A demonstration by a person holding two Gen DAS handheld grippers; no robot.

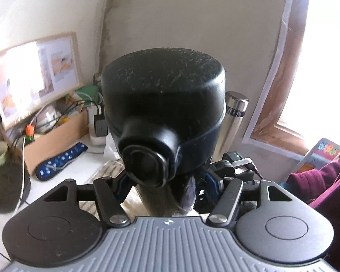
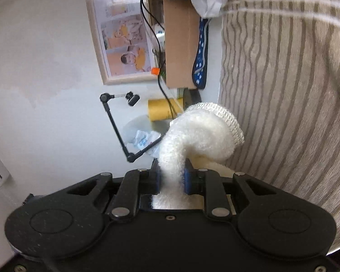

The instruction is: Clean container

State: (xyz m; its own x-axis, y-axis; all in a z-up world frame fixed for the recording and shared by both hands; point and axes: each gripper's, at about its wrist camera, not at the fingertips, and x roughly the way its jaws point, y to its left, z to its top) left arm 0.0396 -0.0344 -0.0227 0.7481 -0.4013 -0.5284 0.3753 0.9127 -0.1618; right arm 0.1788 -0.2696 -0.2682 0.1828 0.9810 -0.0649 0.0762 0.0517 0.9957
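Note:
The container (image 1: 163, 104) fills the middle of the left wrist view: a flask with a scuffed black lid, a round black spout cap (image 1: 147, 161) and a grey metal body (image 1: 158, 201). My left gripper (image 1: 163, 182) is shut on the body just below the lid, its blue pads (image 1: 209, 181) pressing on both sides, and the flask is raised off the table. In the right wrist view, which is rolled onto its side, my right gripper (image 2: 171, 178) is shut on a white fluffy cloth (image 2: 201, 136). The cloth bulges out past the blue pads (image 2: 188, 181).
A beige striped cloth (image 2: 283, 113) covers the table. A steel thermos (image 1: 234, 117), a cardboard box (image 1: 56, 140) with cables, a blue patterned object (image 1: 61, 161) and a framed picture (image 1: 34, 74) stand by the wall. A maroon sleeve (image 1: 328, 181) is at the right. A black jointed stand (image 2: 115, 122) and a yellow roll (image 2: 163, 111) are behind.

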